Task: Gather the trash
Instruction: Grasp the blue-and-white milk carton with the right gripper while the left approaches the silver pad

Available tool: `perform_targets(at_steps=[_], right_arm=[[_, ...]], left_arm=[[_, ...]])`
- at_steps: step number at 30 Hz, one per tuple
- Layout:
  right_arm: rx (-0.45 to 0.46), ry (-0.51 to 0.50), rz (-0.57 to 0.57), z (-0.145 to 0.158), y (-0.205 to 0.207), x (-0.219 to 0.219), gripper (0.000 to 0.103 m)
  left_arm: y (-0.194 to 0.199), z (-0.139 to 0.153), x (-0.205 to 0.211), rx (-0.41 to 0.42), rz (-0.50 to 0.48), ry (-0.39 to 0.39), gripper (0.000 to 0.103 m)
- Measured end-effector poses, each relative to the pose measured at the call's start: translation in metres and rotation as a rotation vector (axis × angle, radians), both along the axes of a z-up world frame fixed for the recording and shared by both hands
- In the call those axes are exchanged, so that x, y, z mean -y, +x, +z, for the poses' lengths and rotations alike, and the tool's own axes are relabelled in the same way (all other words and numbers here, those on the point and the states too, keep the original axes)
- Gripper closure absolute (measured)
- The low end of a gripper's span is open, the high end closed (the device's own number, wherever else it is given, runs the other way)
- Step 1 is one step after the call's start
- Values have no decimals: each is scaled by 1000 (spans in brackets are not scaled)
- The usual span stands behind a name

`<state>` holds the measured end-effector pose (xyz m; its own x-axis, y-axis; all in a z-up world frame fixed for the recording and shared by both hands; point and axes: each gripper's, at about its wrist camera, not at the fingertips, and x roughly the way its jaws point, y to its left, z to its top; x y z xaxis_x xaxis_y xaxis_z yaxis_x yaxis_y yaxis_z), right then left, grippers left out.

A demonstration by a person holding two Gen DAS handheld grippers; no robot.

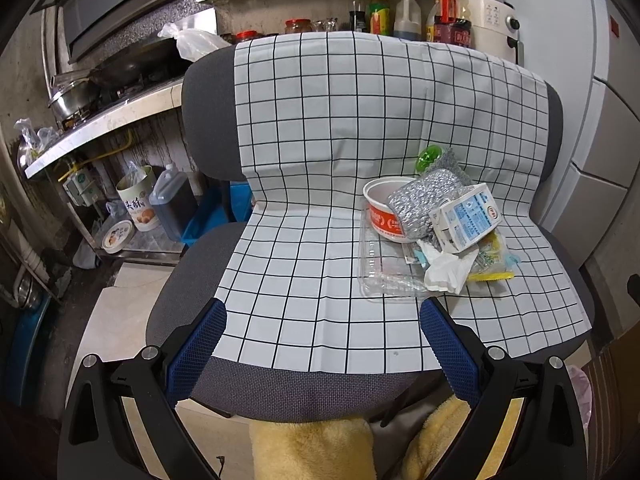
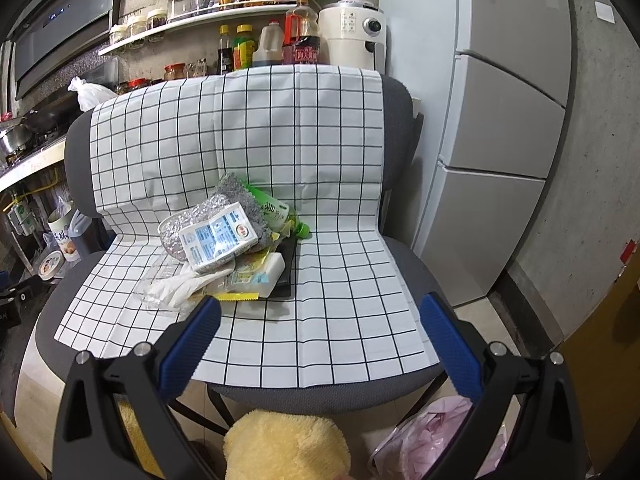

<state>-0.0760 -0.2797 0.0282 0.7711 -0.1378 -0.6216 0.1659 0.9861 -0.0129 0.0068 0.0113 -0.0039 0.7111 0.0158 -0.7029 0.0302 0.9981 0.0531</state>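
Grid-printed cloth (image 1: 320, 184) drapes the chair (image 2: 400, 120) to catch a trash pile (image 1: 436, 232) heaped toward its back, while left gripper (image 1: 322, 344) and right gripper (image 2: 320, 328) hover short, jaws spread wide and empty, ready to pick.

My left camera is looking forward and down between my left fingers (image 1: 200, 344) from just off the front edge of the chair (image 1: 192, 120), toward the seat's front left corner; it is facing the backrest, with the stove counter (image 1: 120, 108) falling at its left edge. My right camera is looking the same way between my right fingers (image 2: 192, 340) from off the seat's front right corner, with the fridge (image 2: 500, 140) filling its right side. Both are sitting near the seat and sharing the checked cloth (image 1: 320, 120), the trash pile (image 1: 432, 224) on it, and the bottle shelf (image 2: 240, 12) behind the backrest.
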Motion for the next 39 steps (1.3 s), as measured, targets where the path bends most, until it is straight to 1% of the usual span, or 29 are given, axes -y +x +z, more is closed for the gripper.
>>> perform_targets(at_steps=[3,8,12,14,15,18,20,22,23,29,31,33,35,37,39], right_arm=[[-9,12,17,-7,6,-1,6],[-14,24,77,-22,22,-8,6],[-6,13,108,-33,37,-18,6],[5,21,140,-38,48,-24,6],[0,34,170,-43,55,-28,6],[-35,44,203,-55,74,-39,6],[-51,28,222,-62,85,-49,6],[-57,1,221,-68,93,-59,6],[-56,4,221,-70,98,-63,6],[-66,71,266,-79,124,-75,6],[-65,138,262,-79,135,-75,6],[-75,195,236,-81,146,-75,6],[-107,260,188,-88,163,-75,6],[-123,302,137,-94,178,-78,6],[-116,309,100,-98,188,-82,6]], left_arm=[[4,-4,-2,-10,6,-7,7],[15,-15,-7,-25,7,-27,8],[25,-28,-8,-53,18,-4,8],[31,-36,-9,-68,32,10,7],[35,-39,-10,-73,38,20,7],[43,-48,-12,-69,33,40,7],[50,-53,-15,-67,26,27,7],[55,-57,-18,-69,21,5,7],[58,-59,-20,-73,23,-3,7],[72,-70,-24,-96,14,-27,7],[76,-74,-26,-102,13,-29,7],[81,-77,-28,-108,17,-33,7],[86,-79,-30,-112,20,-39,7],[91,-81,-33,-112,21,-45,7],[95,-82,-34,-114,20,-47,7]])
